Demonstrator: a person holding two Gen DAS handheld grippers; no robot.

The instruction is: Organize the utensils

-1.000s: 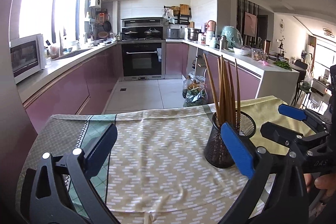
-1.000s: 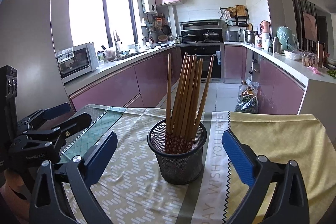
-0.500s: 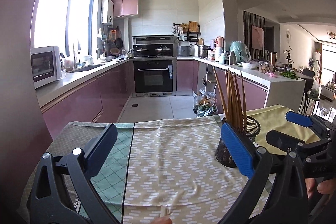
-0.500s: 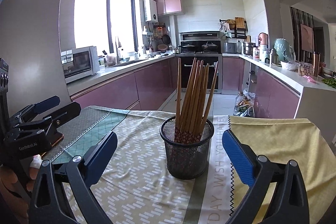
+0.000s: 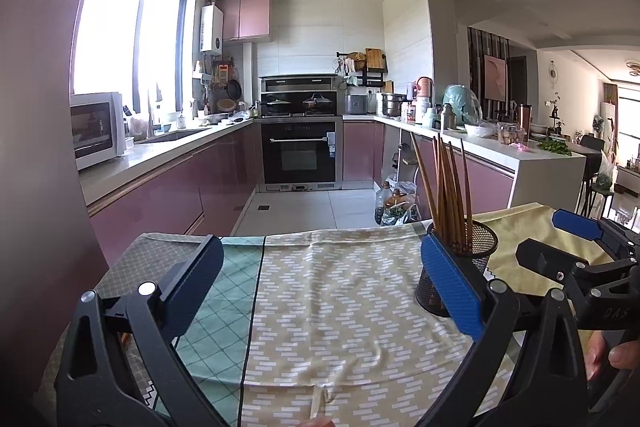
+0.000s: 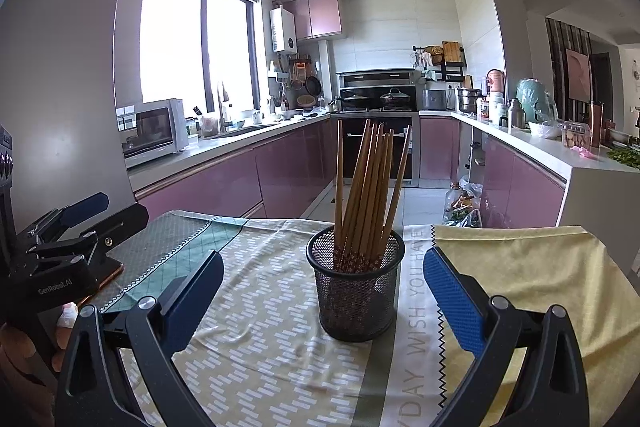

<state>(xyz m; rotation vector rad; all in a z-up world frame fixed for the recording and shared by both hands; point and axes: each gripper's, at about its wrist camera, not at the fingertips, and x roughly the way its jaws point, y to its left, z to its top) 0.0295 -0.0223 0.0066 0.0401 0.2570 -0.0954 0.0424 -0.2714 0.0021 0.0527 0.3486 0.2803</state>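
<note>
With both the left gripper (image 5: 320, 291) and right gripper (image 6: 324, 291) spread wide and holding nothing, the tall mesh holder (image 6: 354, 287) of chopsticks (image 6: 368, 187), set near the tabletop's middle on a loose cloth (image 6: 260, 347), could be tipped if knocked by a finger or if the cloth were dragged.

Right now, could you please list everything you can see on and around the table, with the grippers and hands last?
Chopsticks: a bundle, count unclear, brown wood, standing in the mesh holder.
Mesh holder: one, black, upright on the tablecloth, centred ahead of the right gripper.
Tablecloth: one, patchwork of beige, green and yellow, covering the table.
Microwave: one, white, on the left counter.
Oven: one, black, built in at the far wall.
Pots: two, dark, on the stove.
Left gripper: blue pads, open, holding nothing.
Right gripper: blue pads, open, either side of the holder without touching.
Hand: fingers on the right gripper's handle.
</note>
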